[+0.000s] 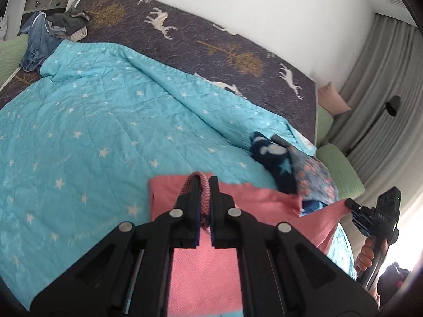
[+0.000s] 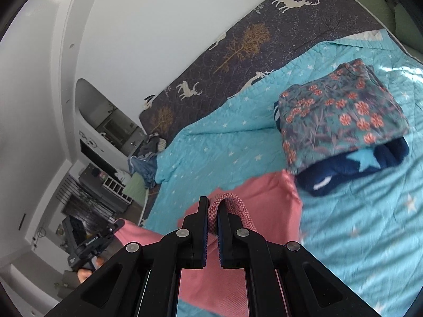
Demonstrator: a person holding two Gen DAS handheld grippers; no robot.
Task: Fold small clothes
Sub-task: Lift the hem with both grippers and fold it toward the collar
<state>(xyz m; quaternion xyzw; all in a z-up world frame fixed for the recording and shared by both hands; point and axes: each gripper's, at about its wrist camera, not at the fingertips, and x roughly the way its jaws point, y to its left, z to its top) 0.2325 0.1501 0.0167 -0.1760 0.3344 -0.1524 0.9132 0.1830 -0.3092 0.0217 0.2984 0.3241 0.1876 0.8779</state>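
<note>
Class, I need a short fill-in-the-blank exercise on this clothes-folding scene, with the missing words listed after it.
1. Both the left gripper and the right gripper are shut on a ____ garment.
2. The blue quilt is printed with white ____.
3. The flowered folded piece lies on top of a navy piece that bears a light blue ____.

Missing words: pink; stars; star

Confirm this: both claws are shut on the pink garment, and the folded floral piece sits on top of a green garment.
Not green. In the right wrist view the folded floral piece sits on a navy star-print garment. Both the left claw and the right claw are shut on the pink garment.
</note>
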